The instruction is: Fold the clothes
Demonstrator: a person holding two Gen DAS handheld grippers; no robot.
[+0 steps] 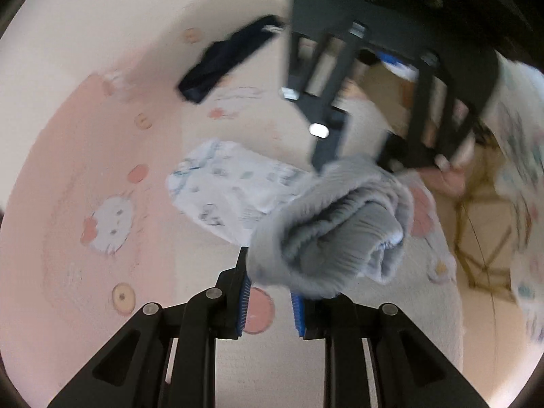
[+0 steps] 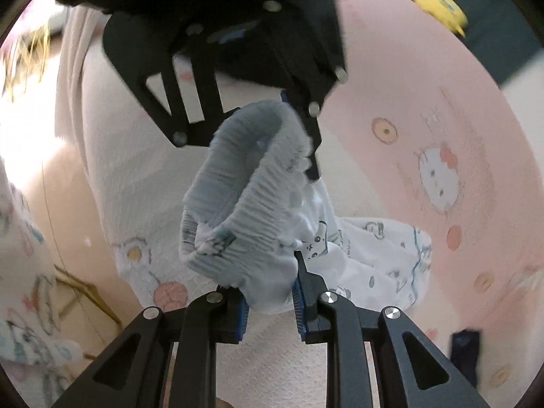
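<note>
A light blue-white printed garment with a ribbed elastic waistband (image 1: 326, 224) hangs between both grippers above a pink cartoon-print blanket (image 1: 85, 170). My left gripper (image 1: 270, 292) holds one end of the waistband between its blue pads. My right gripper (image 2: 270, 301) holds the other end of the waistband (image 2: 244, 187); its jaws stand partly apart with cloth bunched between them. The garment's printed body (image 2: 374, 265) trails down onto the blanket (image 2: 442, 108). Each gripper faces the other: the right one shows in the left view (image 1: 323, 166), the left one in the right view (image 2: 272, 112).
A dark navy folded item (image 1: 227, 57) lies on the blanket farther back; it also shows in the right wrist view (image 2: 464, 350). A yellow toy (image 2: 438, 3) sits at the far edge. The person's printed sleeve (image 1: 520, 170) and a gold wire frame (image 1: 482, 238) are on the right.
</note>
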